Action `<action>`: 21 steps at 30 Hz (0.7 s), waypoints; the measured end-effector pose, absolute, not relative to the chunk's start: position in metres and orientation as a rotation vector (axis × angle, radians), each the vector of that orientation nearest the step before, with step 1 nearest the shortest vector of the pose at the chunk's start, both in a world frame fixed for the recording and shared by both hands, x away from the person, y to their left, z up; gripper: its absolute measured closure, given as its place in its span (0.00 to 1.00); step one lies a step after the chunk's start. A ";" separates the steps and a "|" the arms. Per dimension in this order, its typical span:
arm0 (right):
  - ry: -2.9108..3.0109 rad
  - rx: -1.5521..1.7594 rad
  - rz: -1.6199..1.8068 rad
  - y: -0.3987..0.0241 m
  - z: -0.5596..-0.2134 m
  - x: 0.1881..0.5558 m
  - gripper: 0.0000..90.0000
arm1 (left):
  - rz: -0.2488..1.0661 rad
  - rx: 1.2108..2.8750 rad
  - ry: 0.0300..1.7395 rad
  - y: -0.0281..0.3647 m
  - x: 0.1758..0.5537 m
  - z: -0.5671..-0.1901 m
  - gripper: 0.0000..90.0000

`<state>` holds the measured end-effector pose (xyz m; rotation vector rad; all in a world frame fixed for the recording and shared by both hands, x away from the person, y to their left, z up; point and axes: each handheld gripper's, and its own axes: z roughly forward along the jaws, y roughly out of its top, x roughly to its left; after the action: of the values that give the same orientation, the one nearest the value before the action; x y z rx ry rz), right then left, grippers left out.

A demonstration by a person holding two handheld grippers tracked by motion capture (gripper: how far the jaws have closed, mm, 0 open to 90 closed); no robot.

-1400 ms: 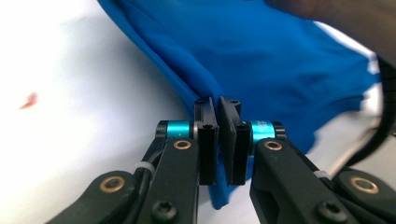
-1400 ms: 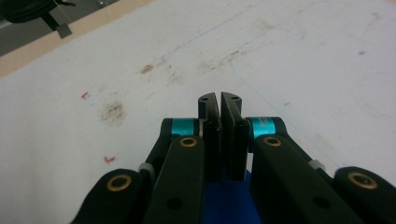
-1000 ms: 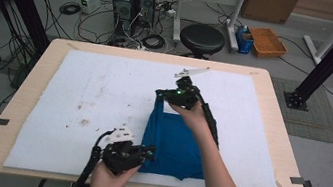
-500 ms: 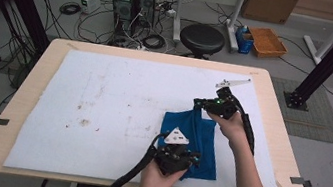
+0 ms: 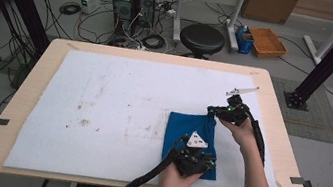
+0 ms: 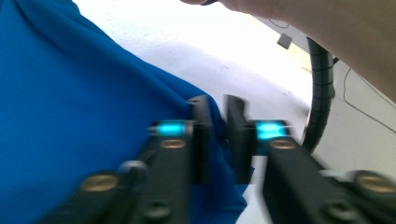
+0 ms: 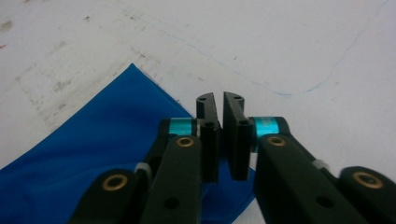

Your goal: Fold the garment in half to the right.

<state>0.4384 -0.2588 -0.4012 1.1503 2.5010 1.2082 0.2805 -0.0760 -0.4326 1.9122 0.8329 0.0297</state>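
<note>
The blue cloth (image 5: 191, 138) lies folded on the white table cover (image 5: 101, 108), right of centre toward the near edge; the left gripper (image 5: 193, 154) sits over its near end, jaws narrowly parted and having just been opening, a cloth edge between them in the left gripper view (image 6: 93, 116) though the pads do not appear to press it; the right gripper (image 5: 225, 112) stands at the far right corner, jaws likewise at a narrow gap and just opened, the corner of the cloth (image 7: 102, 154) beneath them and not pinched. Risk, in my judgement: either jaw may snag the loose top layer as it withdraws and drag the fold open, since the fabric is thin and slack and the gaps remain small; a sideways lift would skew the edges. Surroundings: the cover is stained toward the left; a black stool (image 5: 202, 38), an orange tray (image 5: 267, 41) and a computer tower (image 5: 125, 2) amid loose cables stand on the floor beyond the table, well apart from the work; nothing on the table obstructs either hand, though each gripper's own trailing cable runs close beside the cloth.
</note>
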 end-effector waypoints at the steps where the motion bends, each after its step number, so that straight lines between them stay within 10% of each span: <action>1: 2.491 1.150 1.199 -0.258 -0.400 0.437 0.89 | 0.038 1.911 0.828 -0.075 0.280 -0.432 0.71; 10: 2.340 1.181 1.069 -0.248 -0.388 0.414 0.70 | 0.100 1.894 0.824 -0.040 0.278 -0.421 0.58; 17: 2.278 1.237 0.962 -0.239 -0.409 0.400 1.00 | 0.142 1.878 0.872 0.003 0.280 -0.417 0.58; 21: 2.214 1.326 1.003 -0.251 -0.415 0.397 1.00 | 0.174 1.862 0.893 0.025 0.281 -0.413 0.58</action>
<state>0.3967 -0.2511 -0.4147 1.3257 2.2143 1.0032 0.2813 0.0251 -0.4127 1.8615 0.8931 0.1743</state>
